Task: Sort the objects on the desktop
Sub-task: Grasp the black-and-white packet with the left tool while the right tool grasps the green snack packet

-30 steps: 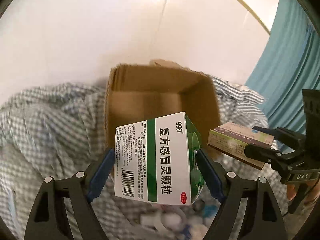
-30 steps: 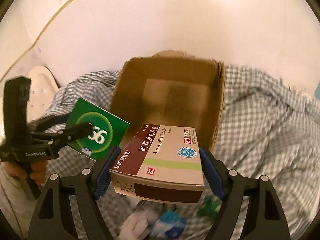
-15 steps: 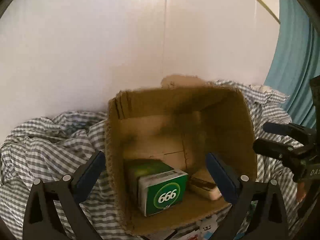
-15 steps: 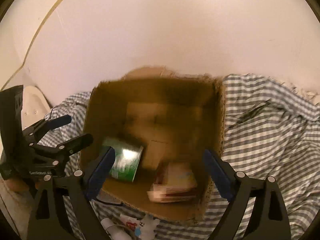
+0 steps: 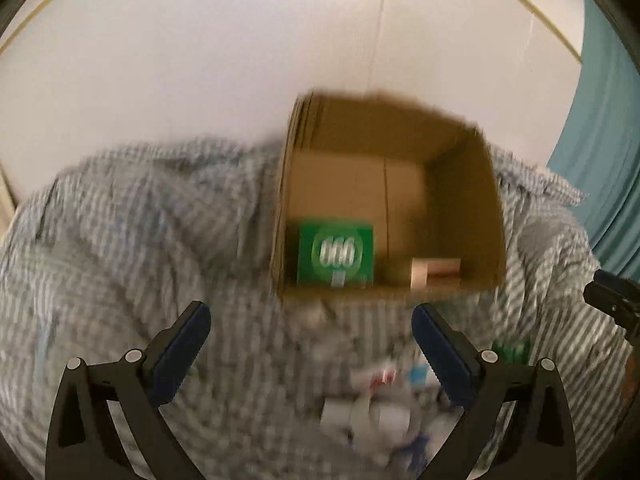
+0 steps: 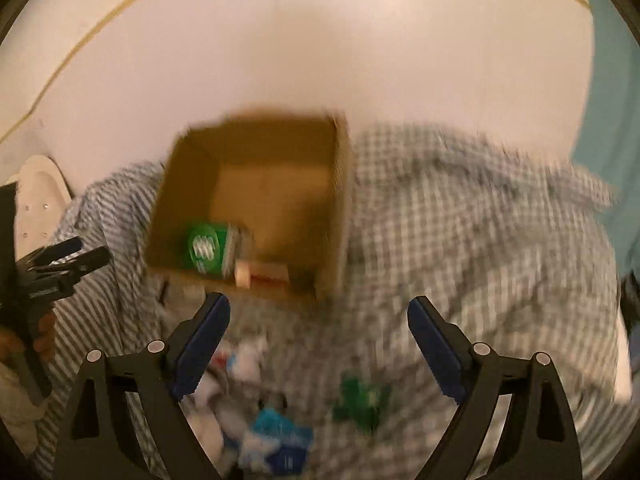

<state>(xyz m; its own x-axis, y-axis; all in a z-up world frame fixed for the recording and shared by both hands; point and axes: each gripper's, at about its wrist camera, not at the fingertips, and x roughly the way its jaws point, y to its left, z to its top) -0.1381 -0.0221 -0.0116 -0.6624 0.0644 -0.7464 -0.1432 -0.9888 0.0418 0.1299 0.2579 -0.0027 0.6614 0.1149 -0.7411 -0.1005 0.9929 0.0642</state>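
An open cardboard box (image 5: 460, 200) stands on a checked cloth by the wall. Inside it lie a green medicine box (image 5: 336, 254) marked 999 and a tan and maroon medicine box (image 5: 436, 270). My left gripper (image 5: 308, 314) hangs in front of the carton's near wall, open, with nothing between its blue pads. The right wrist view shows the same carton (image 6: 184, 200), green box (image 6: 208, 250) and tan box (image 6: 264, 274). My right gripper (image 6: 317, 302) is open too and holds nothing. Both views are blurred.
Grey checked cloth (image 5: 140, 240) covers the surface in folds. Several small blurred items lie near me: white and blue packets (image 6: 276, 436) and a green one (image 6: 360, 400). A teal curtain (image 5: 608, 160) hangs on the right, a white wall behind. A hand (image 6: 40, 328) holds the left gripper.
A second ago each gripper held a medicine box over the carton. Both boxes now lie inside it, both grippers have opened wide, pulled back from the carton and dipped lower.
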